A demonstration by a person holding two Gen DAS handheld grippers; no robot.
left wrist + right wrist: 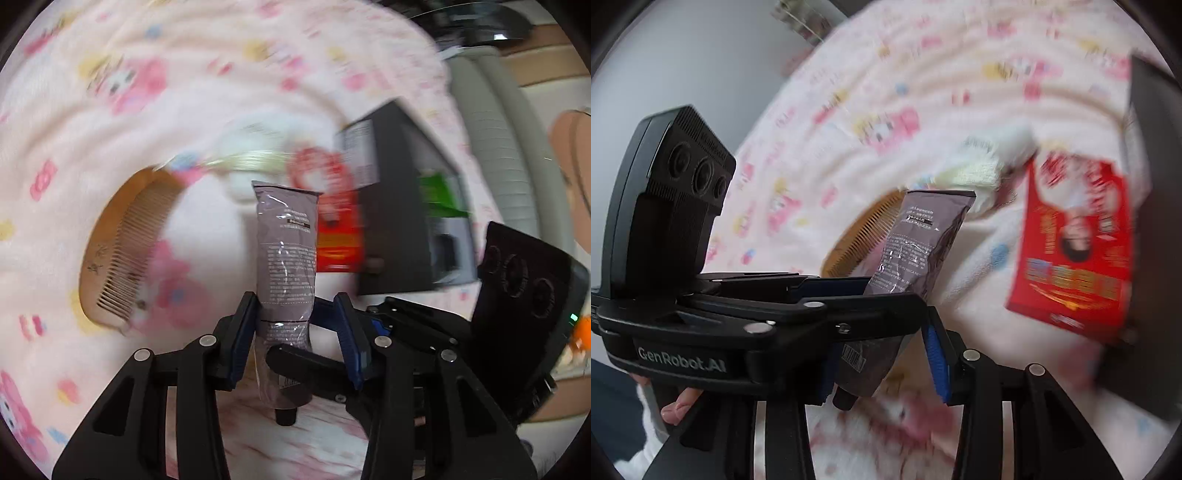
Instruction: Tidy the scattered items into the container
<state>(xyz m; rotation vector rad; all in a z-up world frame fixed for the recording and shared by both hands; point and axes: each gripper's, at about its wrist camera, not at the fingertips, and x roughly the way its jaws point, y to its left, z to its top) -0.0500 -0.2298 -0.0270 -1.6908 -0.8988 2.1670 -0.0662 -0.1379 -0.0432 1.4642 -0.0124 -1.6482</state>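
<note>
Tube [286, 251] of grey-mauve cosmetic cream, wrapped in clear film, hangs upright off the bedding with its crimped end up and its black cap down.

Left gripper [295, 301]: fingers apart around the lower tube. The left pad [242, 332] touches the tube; a narrow gap shows at the other pad. Firm grip: cannot tell.

Right gripper [879, 350]: comes in crosswise from the left gripper's right side, and its fingers bracket the same stretch of tube, one in front and one behind. In its own camera the tube sits between its pads [936, 358], against one and just clear of the other. Clamped or only around it: cannot tell. Which tool carries the weight is not readable.

Ahead of the left gripper and to its right, a black box [399, 192] lies open with something green inside; motion blur hides detail. A red printed packet [338, 229] lies just beside the box. Ahead and to the left lies a wooden comb [122, 243], teeth toward the tube. Beyond the tube is a pale yellow-white knitted item [243, 162], blurred. All of these rest on a pink cartoon-print blanket [184, 74].
</note>
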